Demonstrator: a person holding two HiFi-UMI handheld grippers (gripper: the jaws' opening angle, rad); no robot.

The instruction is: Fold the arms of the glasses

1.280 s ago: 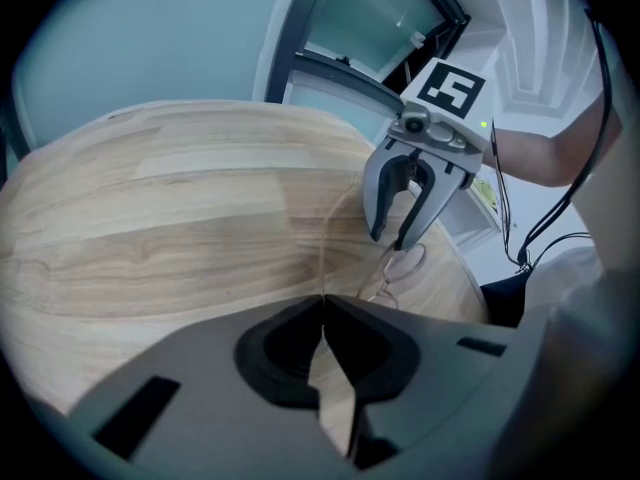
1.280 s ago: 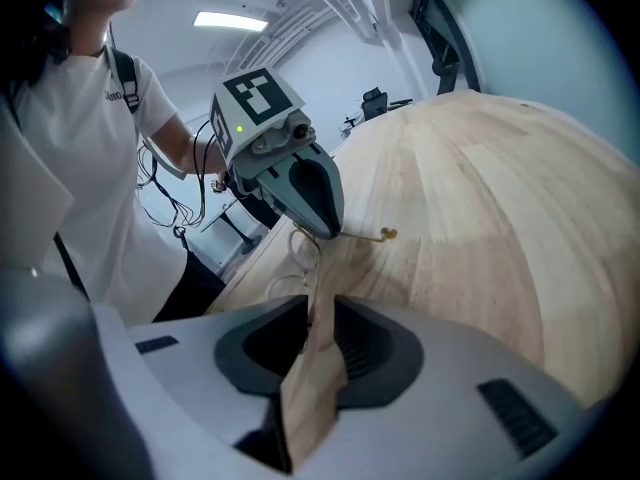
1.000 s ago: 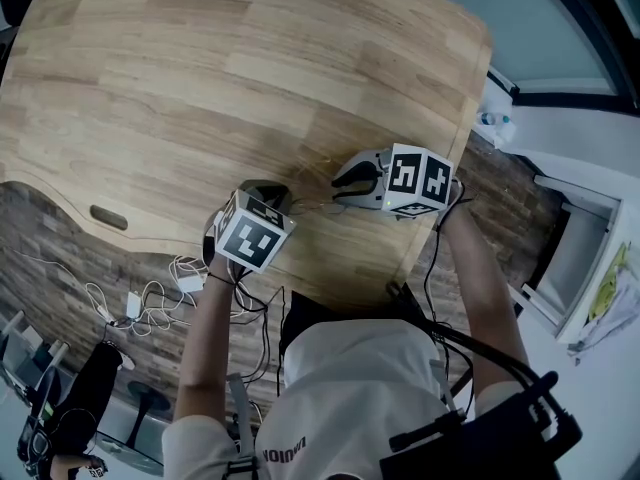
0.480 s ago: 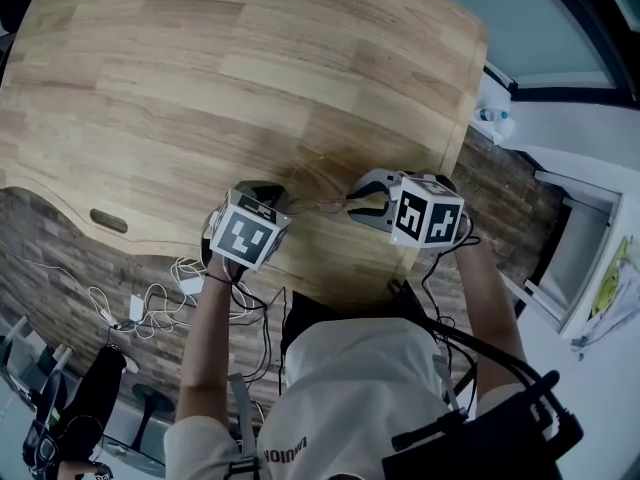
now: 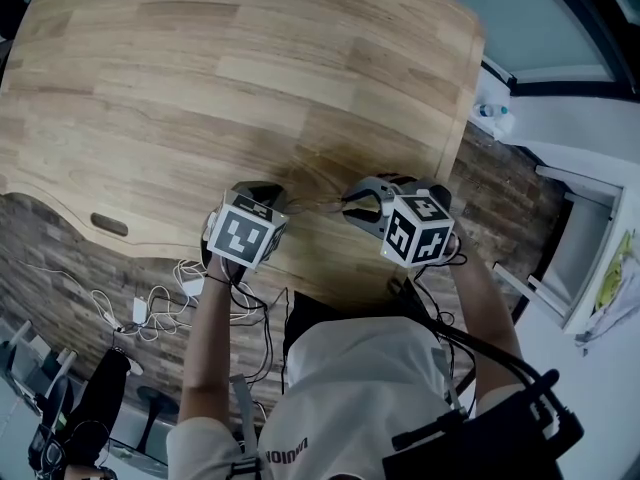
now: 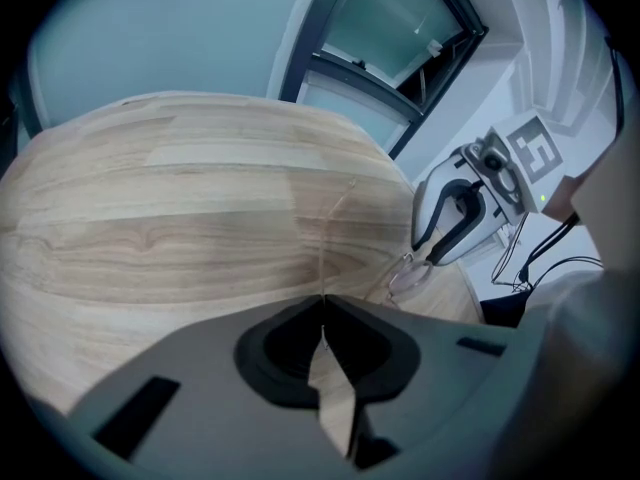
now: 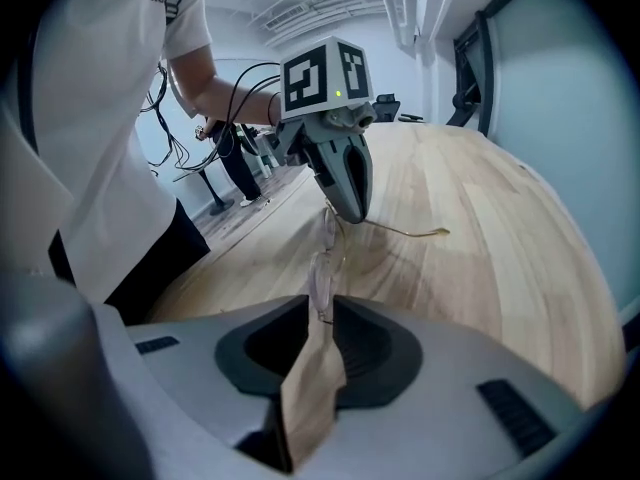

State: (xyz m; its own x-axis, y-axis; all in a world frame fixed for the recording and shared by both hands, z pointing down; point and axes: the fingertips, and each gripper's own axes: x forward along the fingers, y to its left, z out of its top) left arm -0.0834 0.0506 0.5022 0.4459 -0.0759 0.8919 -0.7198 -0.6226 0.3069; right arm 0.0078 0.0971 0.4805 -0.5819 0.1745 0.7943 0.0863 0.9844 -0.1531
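**Head view:** A person at a wooden table [image 5: 250, 68] holds the left gripper [image 5: 272, 198] and right gripper [image 5: 352, 200] tip to tip. Thin wire glasses [image 5: 318, 205] are strung between the jaws, probably so one end stays steady while an arm is swung in. The frame is only a hairline here.

**Left gripper view:** The jaws are closed on one end of the glasses. A wire arm [image 6: 330, 230] runs straight ahead of them, and a lens lies to their right. Whether they pinch the hinge or the arm is unclear.

**Right gripper view:** The jaws are clamped on the near lens rim. At the left gripper's tips, that arm juts sideways, unfolded. The near-end arm cannot be made out.
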